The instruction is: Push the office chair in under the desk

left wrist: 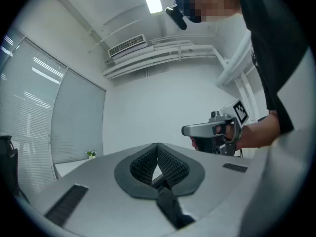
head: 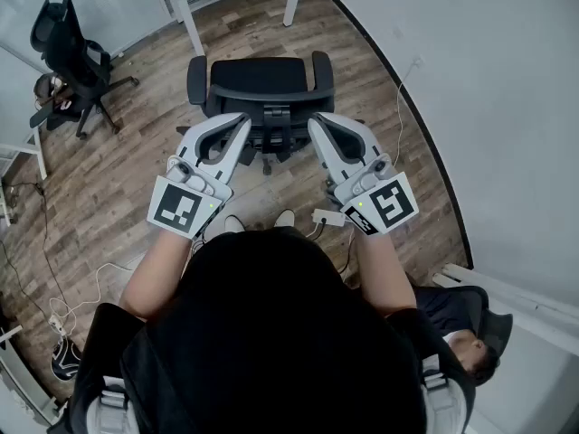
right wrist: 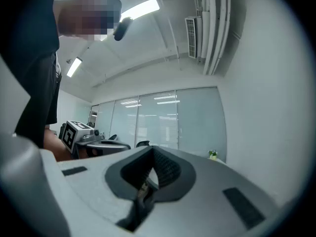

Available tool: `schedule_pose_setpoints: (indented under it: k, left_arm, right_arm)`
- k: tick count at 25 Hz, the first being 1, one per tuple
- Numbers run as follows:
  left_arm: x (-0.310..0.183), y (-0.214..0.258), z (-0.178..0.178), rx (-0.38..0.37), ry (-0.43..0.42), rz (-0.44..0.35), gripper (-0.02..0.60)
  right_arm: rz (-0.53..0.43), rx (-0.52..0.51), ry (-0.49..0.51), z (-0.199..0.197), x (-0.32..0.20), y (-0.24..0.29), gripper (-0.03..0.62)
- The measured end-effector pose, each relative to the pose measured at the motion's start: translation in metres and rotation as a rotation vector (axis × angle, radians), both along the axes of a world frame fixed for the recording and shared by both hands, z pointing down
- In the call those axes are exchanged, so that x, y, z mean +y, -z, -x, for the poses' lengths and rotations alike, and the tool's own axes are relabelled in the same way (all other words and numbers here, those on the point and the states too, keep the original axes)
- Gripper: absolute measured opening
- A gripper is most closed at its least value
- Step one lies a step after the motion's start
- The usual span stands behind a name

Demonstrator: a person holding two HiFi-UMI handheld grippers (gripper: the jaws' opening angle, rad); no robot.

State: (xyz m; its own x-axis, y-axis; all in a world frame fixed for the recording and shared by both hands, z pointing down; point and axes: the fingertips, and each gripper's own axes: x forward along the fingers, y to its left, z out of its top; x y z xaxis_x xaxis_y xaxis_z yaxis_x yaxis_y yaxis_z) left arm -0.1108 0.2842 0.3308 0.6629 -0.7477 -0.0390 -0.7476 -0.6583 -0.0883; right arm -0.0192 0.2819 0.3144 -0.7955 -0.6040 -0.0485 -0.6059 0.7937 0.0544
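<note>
Head view: the black office chair is seen from above on the wood floor, with its backrest turned toward the person. It's parked just short of the white desk at the top edge and hasn't been tucked under it. The left gripper and right gripper are held side by side at the backrest, one tip near each top corner. Whether the tips actually touch the chair can't be told from up here. A second office chair is parked well off to the left, and a white power strip lies on the floor by the person's feet. The only print is the black-and-white square pattern on each marker cube, and nothing there can be read as words.

Left gripper view: the ribbed jaws are pressed together at the tip with nothing caught between them. The task chair isn't in this shot. The right gripper is seen off to the side, gripped in a hand. A small plant sits by the far wall.

Right gripper view: same deal, with the jaws closed on nothing. The left gripper is visible at the left edge, in front of a glass partition.
</note>
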Motion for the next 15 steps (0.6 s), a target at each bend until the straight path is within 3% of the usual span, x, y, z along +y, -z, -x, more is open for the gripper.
schedule_pose_setpoints:
  k: [9,15]
  left_arm:
    - [0.007,-0.009,-0.013,-0.041,-0.012,0.008,-0.003]
    - [0.000,-0.044,-0.010,-0.170,-0.062,0.057,0.054]
  right_arm:
    - [0.017,-0.008,0.019,-0.016,0.003,-0.010,0.003]
    - [0.126,0.160,0.002,-0.032,-0.013,-0.067,0.008]
